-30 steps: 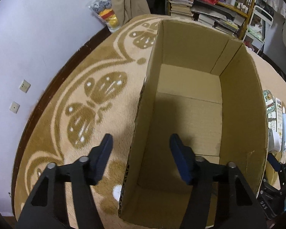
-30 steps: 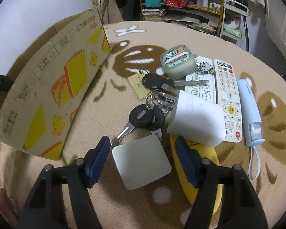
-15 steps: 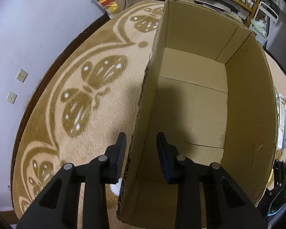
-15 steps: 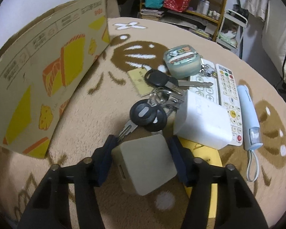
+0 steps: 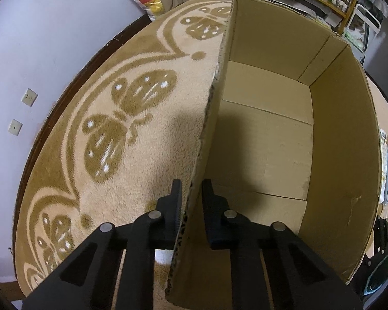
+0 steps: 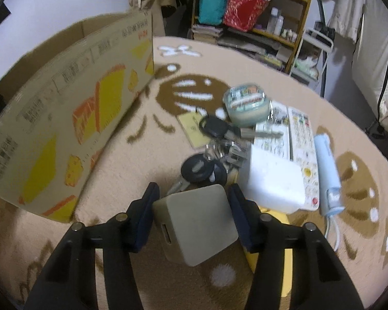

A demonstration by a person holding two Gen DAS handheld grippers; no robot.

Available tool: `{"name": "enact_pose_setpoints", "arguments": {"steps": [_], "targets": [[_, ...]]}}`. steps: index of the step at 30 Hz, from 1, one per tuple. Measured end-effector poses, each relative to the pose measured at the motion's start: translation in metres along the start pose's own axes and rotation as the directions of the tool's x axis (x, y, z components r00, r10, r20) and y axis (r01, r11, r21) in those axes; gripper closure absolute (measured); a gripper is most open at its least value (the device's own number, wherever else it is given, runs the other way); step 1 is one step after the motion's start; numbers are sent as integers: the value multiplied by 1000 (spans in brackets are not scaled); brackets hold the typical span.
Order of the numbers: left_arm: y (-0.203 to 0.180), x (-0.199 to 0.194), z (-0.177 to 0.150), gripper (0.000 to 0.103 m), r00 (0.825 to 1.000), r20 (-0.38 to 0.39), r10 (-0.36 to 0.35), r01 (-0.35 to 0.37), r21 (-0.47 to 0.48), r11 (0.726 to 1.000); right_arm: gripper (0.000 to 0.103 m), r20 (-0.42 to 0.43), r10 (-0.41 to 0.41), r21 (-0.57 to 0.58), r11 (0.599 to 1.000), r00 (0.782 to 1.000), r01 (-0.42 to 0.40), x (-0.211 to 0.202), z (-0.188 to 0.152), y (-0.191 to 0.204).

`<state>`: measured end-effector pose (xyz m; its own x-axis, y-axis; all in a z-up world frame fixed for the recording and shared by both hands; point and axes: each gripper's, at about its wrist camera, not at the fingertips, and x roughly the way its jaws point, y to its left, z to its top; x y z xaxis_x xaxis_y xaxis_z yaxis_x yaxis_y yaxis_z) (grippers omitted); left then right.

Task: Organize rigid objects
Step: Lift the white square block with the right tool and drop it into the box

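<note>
While the left gripper [image 5: 191,201] pinches corrugated cardboard [image 5: 209,118], the right gripper [image 6: 192,208] clamps a rounded cube [image 6: 196,222].

A beige carpet [image 5: 147,155] with brown butterfly-like motifs covered the floor, edged by a dark brown skirting [image 5: 72,82] at the foot of a pale, plain wall [image 5: 51,33]. Two small white socket plates [image 5: 29,97] sat low on that wall. At the far end stood a yellow wooden shelf unit [image 6: 284,13] crowded with stacked books, small bottles, a teal bag [image 6: 212,2] and a red patterned bag [image 6: 243,7]. Pale fabric [image 6: 354,2] hung at the right. The light was dim and warm
</note>
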<state>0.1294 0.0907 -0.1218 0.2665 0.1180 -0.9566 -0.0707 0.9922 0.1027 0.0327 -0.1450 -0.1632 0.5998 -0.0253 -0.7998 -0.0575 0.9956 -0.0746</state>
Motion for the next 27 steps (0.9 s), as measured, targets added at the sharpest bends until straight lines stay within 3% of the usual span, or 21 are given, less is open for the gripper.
{"name": "enact_pose_setpoints", "arguments": {"steps": [14,27], "targets": [[1,1,1,89,1000,4,0,0,-1,1000,45,136,5,-3,1000,991,-4,-25,41,6],[1,0,0,89,1000,12,-10,10,-3,1000,45,277,65,-80,996,959,-45,-57,110,50]]}}
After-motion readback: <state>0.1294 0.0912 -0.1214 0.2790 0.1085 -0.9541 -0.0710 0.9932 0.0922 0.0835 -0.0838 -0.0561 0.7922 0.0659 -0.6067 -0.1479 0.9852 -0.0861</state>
